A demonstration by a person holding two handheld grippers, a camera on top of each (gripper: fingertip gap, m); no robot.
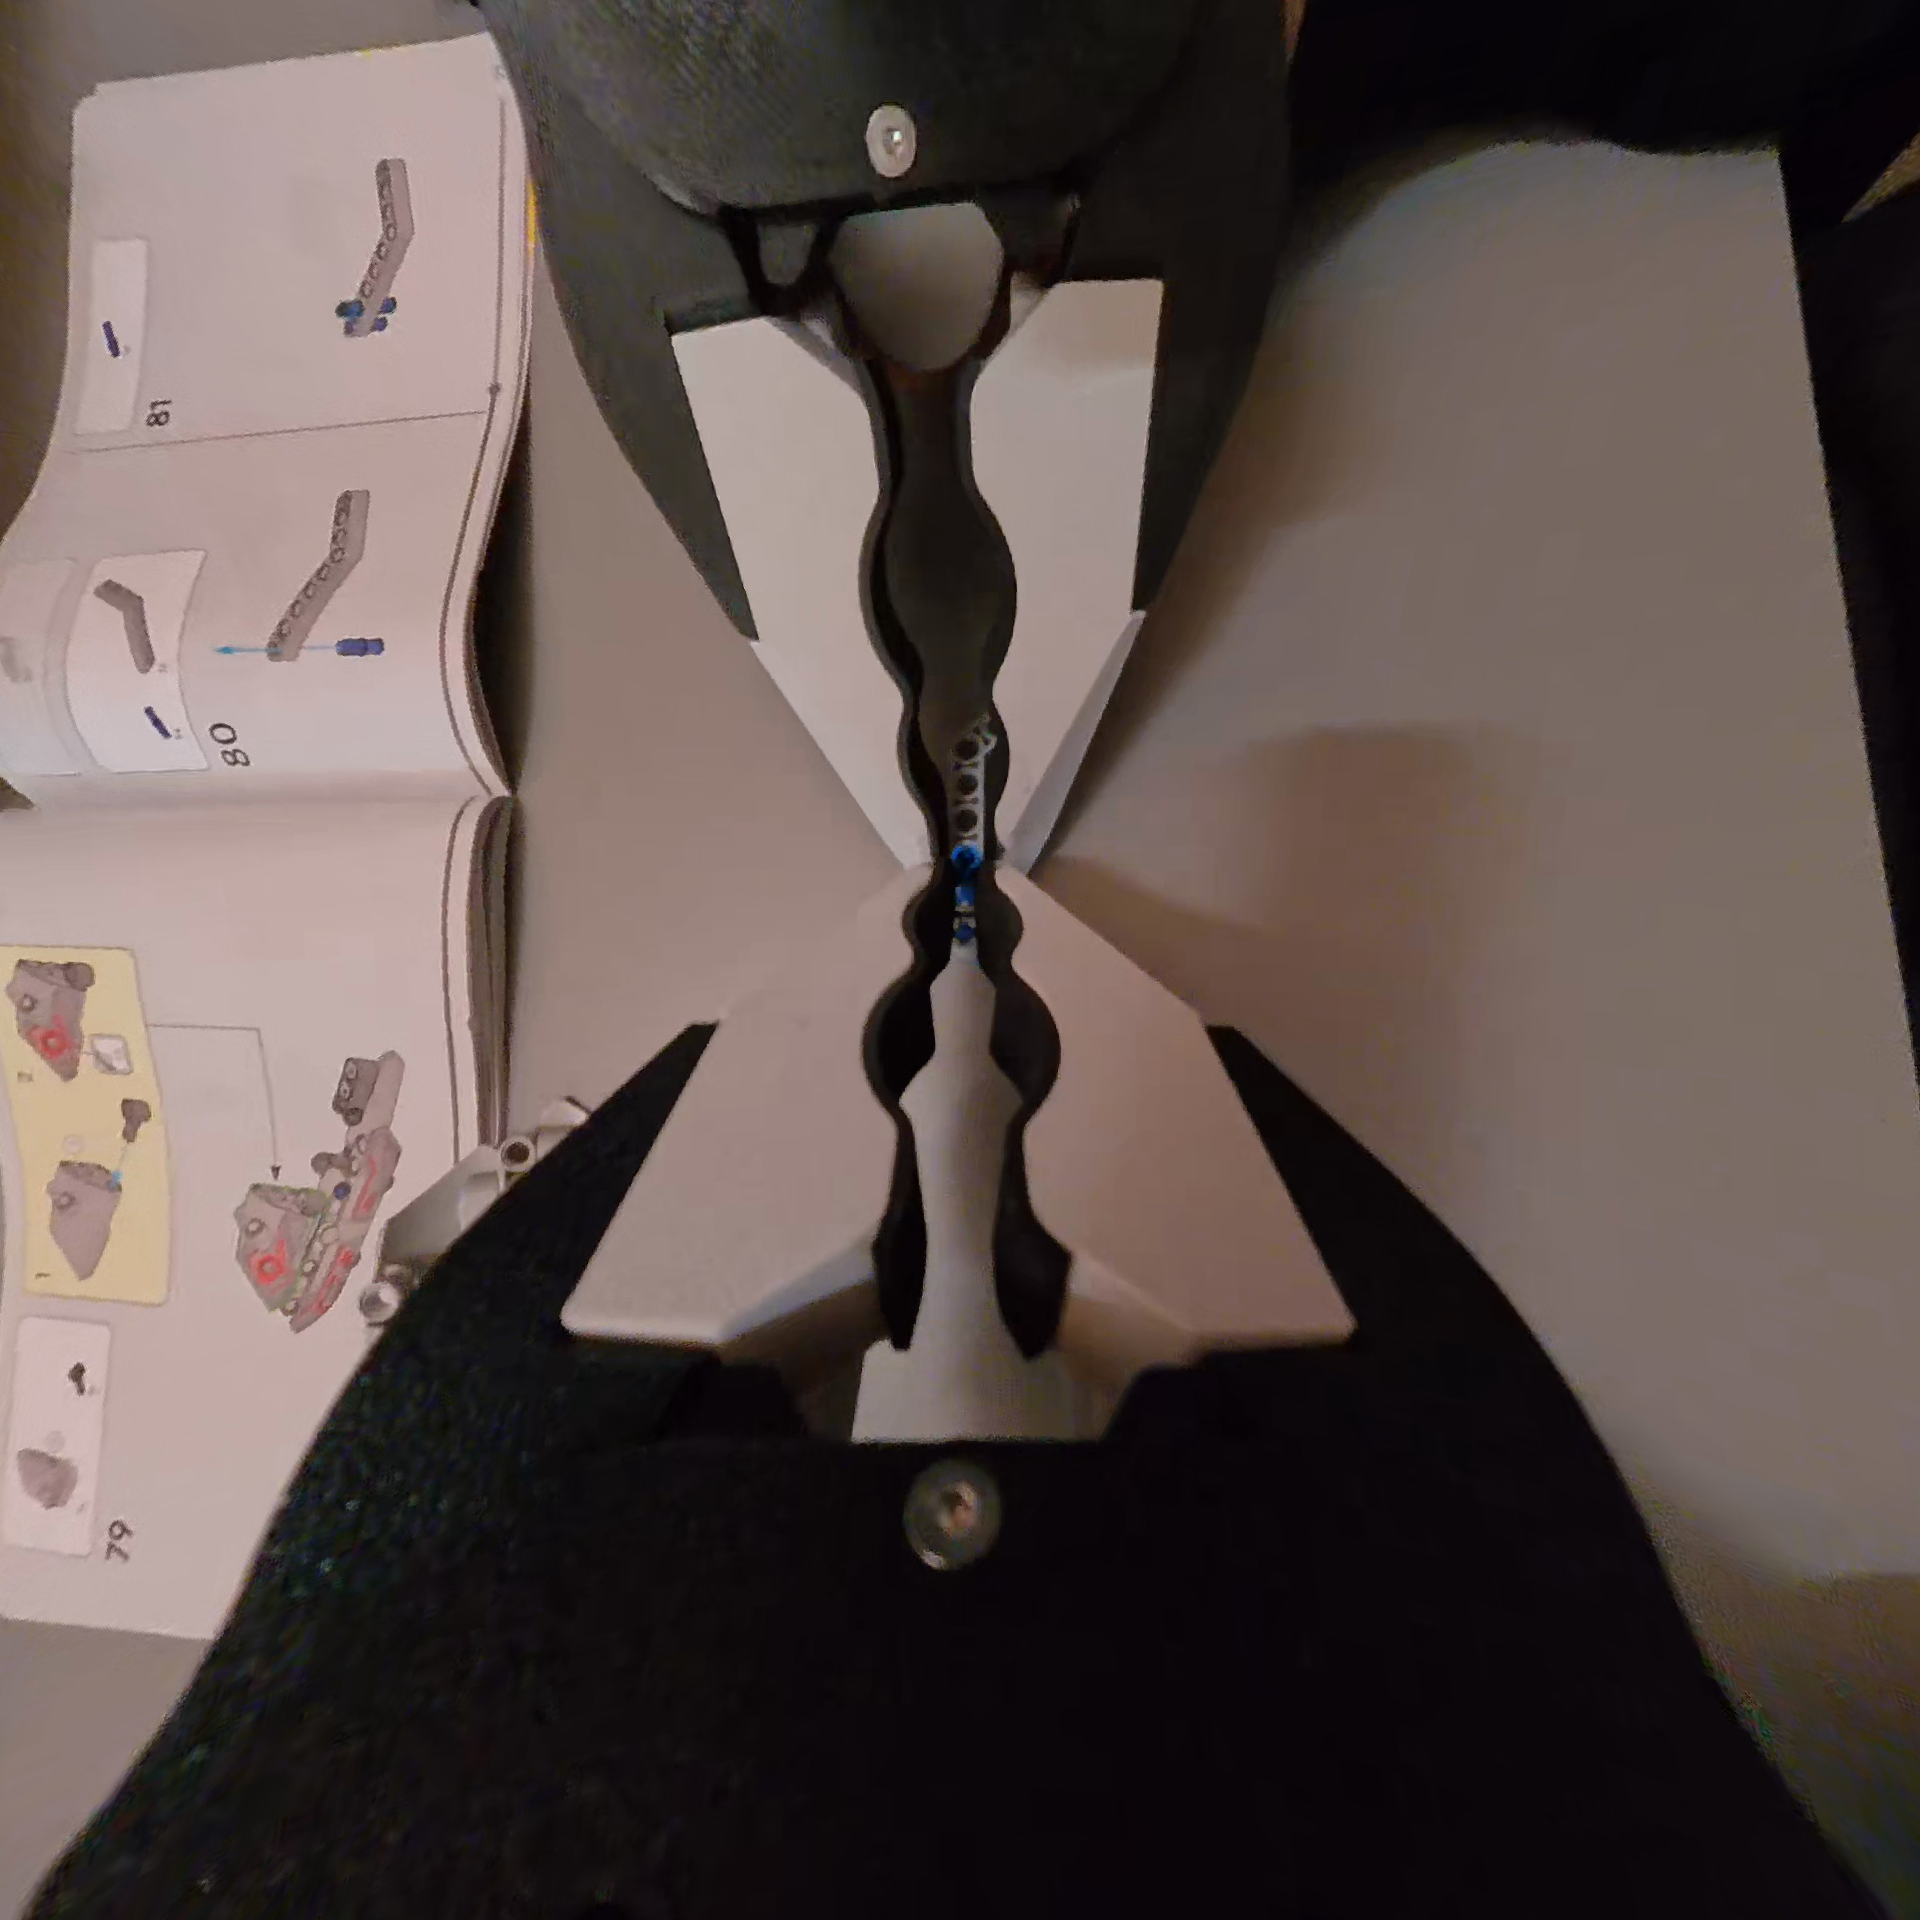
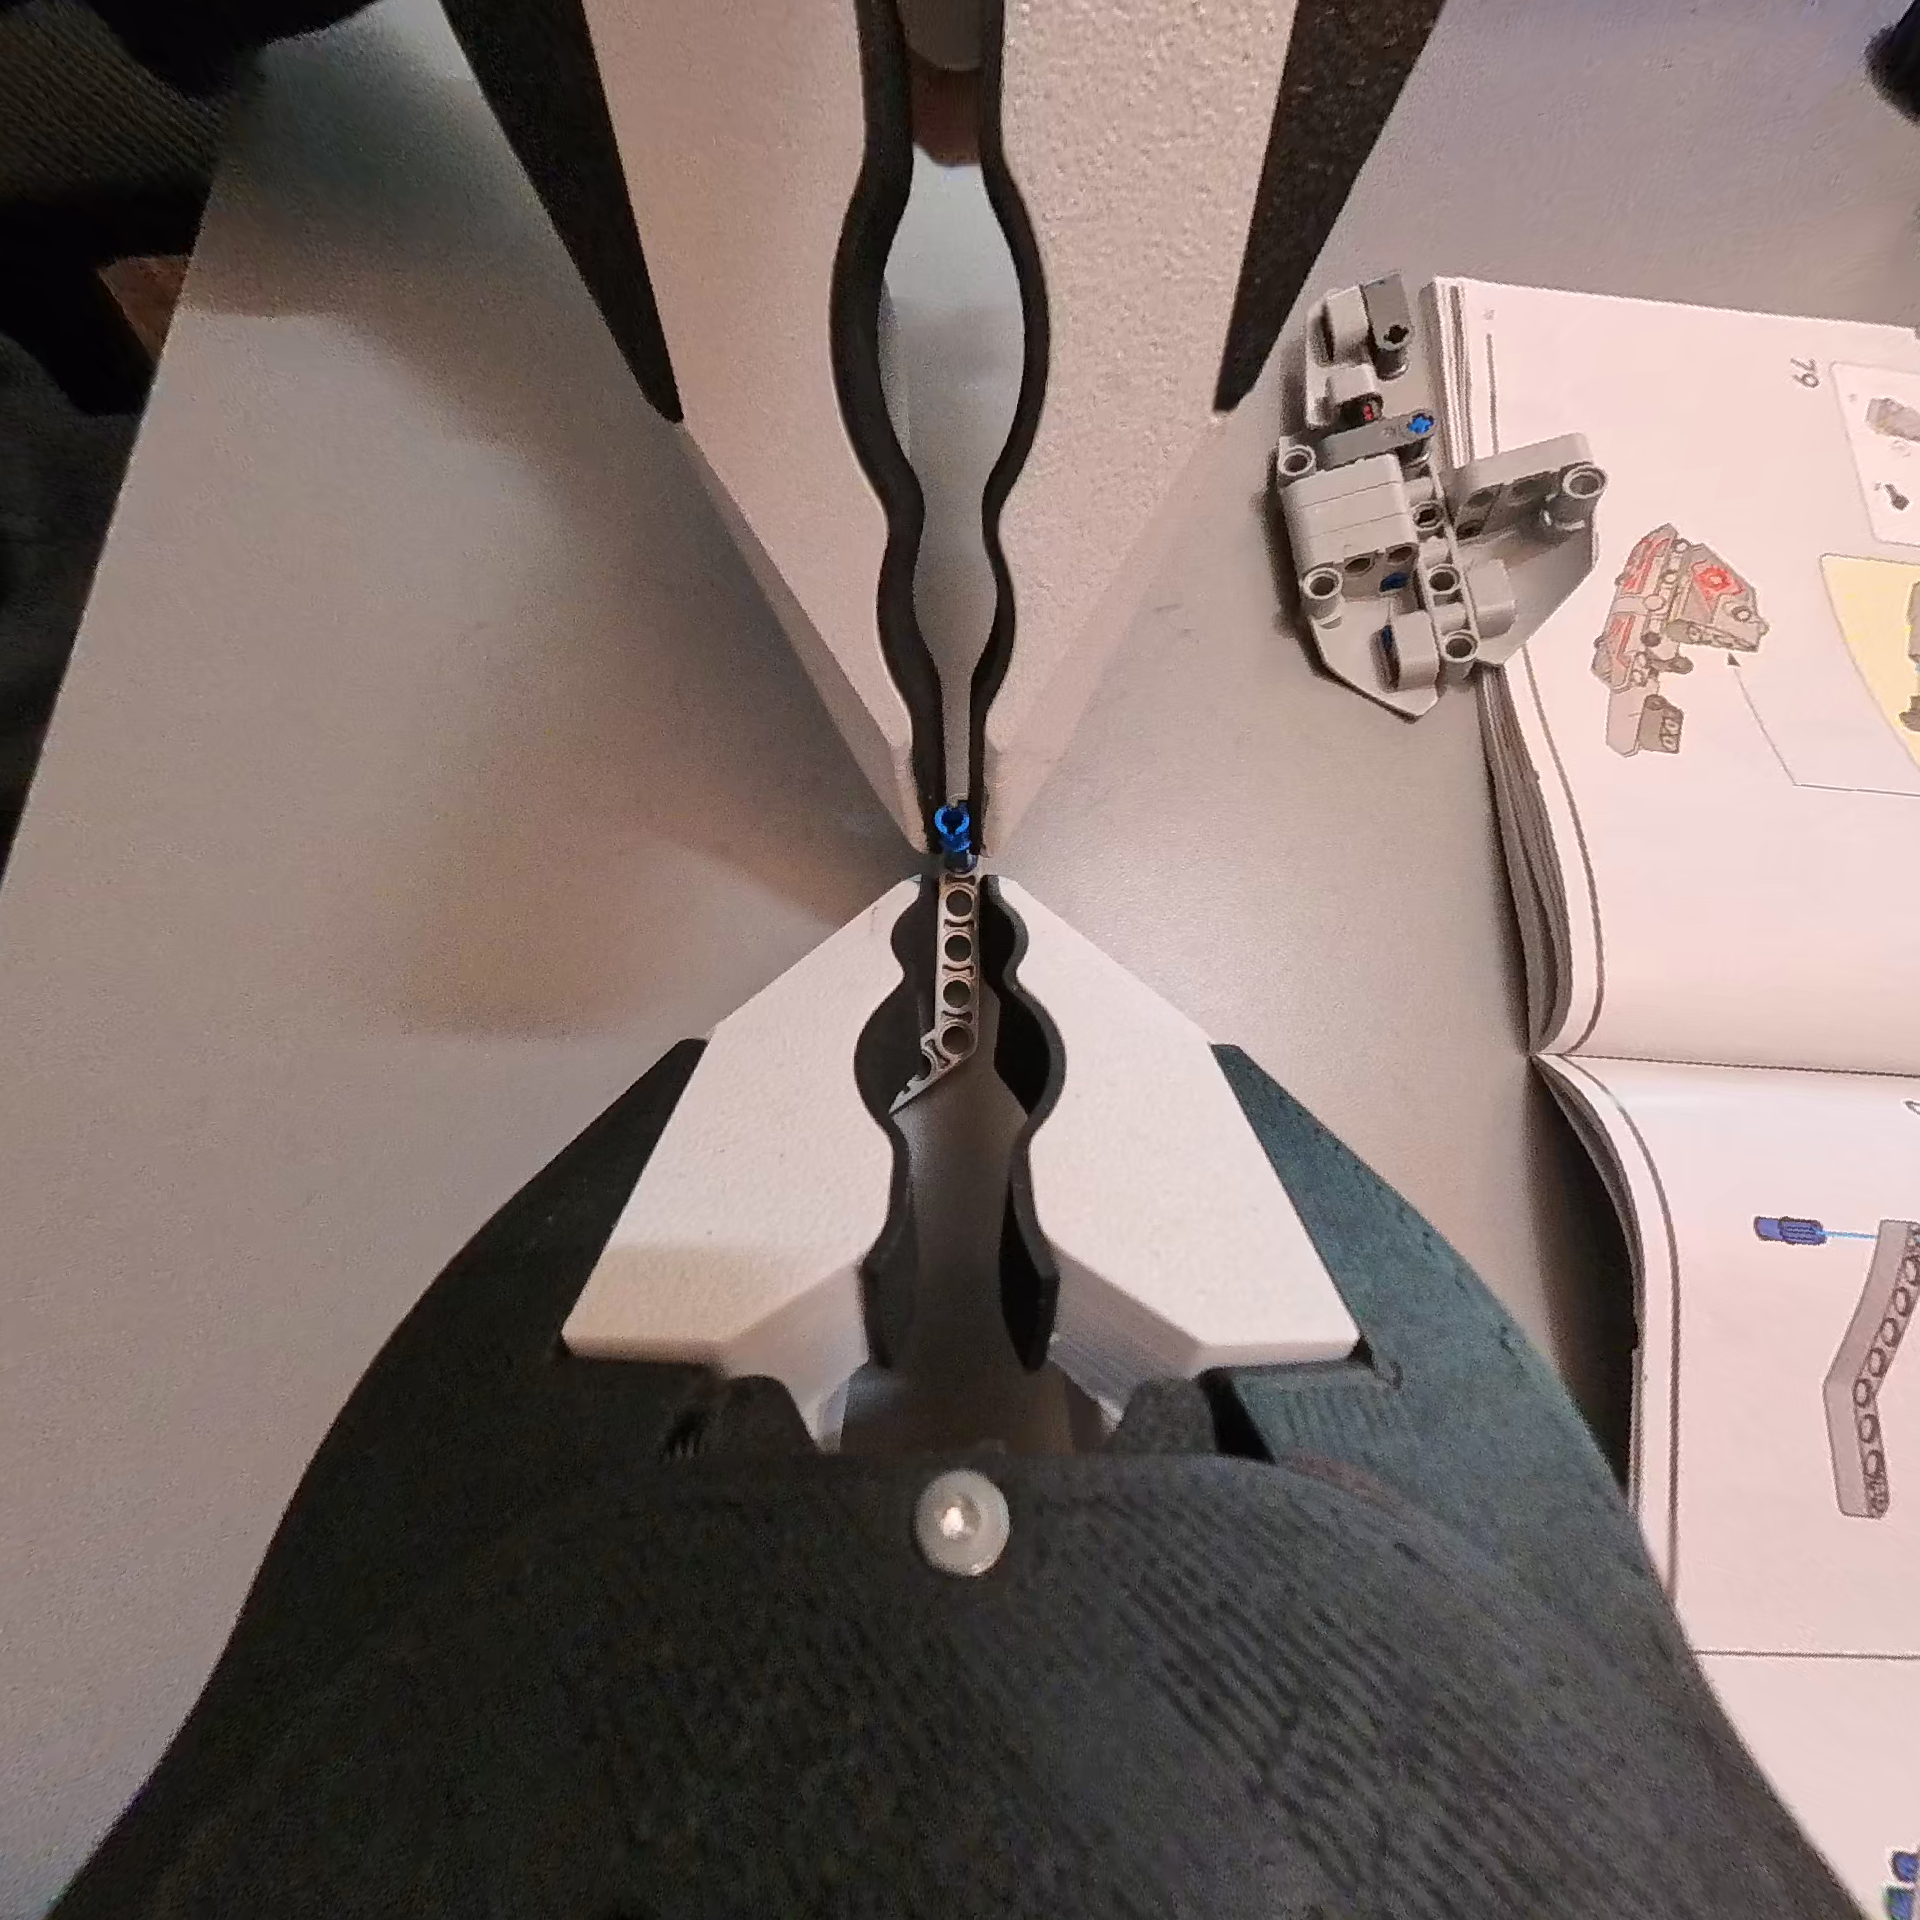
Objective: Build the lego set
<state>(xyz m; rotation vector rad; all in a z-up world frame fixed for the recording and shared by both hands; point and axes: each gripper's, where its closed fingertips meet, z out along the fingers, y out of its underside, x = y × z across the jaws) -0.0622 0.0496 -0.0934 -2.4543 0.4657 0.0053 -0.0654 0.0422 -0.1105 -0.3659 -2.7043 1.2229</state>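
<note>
1. We see the left gripper [image 1: 966,920] with fingers closed on the blue pin [image 1: 965,883].
2. The right gripper [image 2: 961,883] has its fingers clamped on the grey angled beam [image 2: 954,966], tip to tip above the desk [image 2: 416,727].
3. The pin meets the beam's end hole.
4. The grey assembly [image 2: 1392,540] lies well apart, overlapping the manual [image 2: 1714,779].

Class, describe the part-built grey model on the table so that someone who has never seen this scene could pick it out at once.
Start from the open instruction booklet at the right of the right wrist view. Against its left edge, overlapping the page a little, lies the part-built grey model, a flat cluster of holed beams with blue pins. Unlike the single bent grey beam pinched in the right gripper, it rests loose on the table.
</note>
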